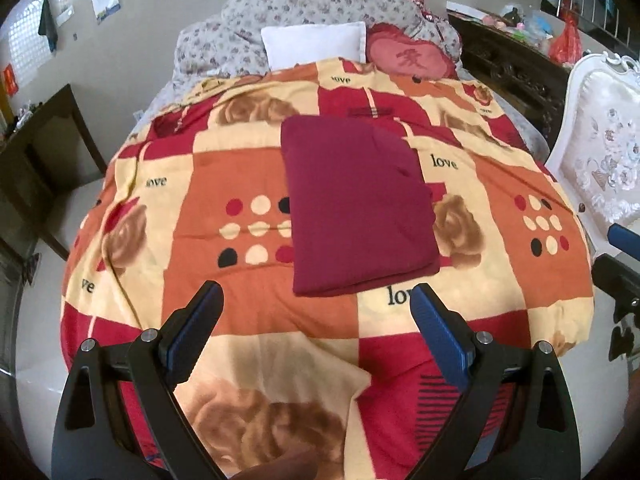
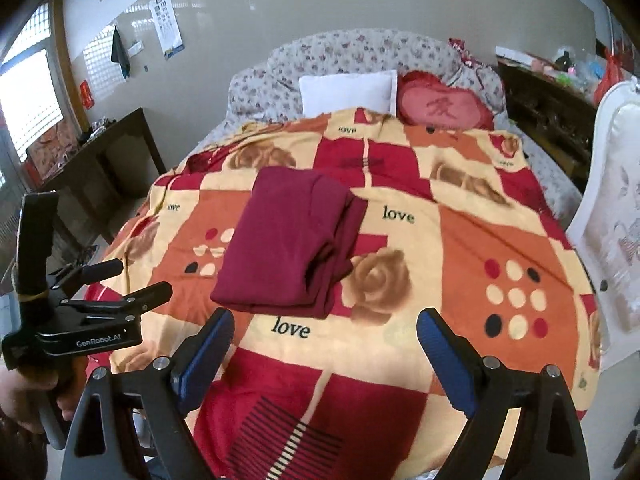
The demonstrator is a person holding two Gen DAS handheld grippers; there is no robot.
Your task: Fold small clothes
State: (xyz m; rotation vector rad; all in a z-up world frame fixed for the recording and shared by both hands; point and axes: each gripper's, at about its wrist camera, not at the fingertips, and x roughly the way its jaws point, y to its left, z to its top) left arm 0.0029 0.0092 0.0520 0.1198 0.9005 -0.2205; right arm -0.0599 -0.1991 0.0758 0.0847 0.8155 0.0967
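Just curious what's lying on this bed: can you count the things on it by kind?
Folded maroon garment: 1
Patchwork quilt in red, orange and cream with "love" lettering: 1
White rectangular pillow: 1
Red heart-shaped cushion: 1
Rolled floral bedding at the head: 1
Total: 5

Matt maroon cloth garment (image 1: 356, 208) (smooth weave).

Soft daylight, fisheye-warped edges, slight blur

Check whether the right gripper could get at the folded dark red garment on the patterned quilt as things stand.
Probably yes. The right gripper is open and empty, and the folded dark red garment lies uncovered on the patterned quilt just ahead, nothing between them.
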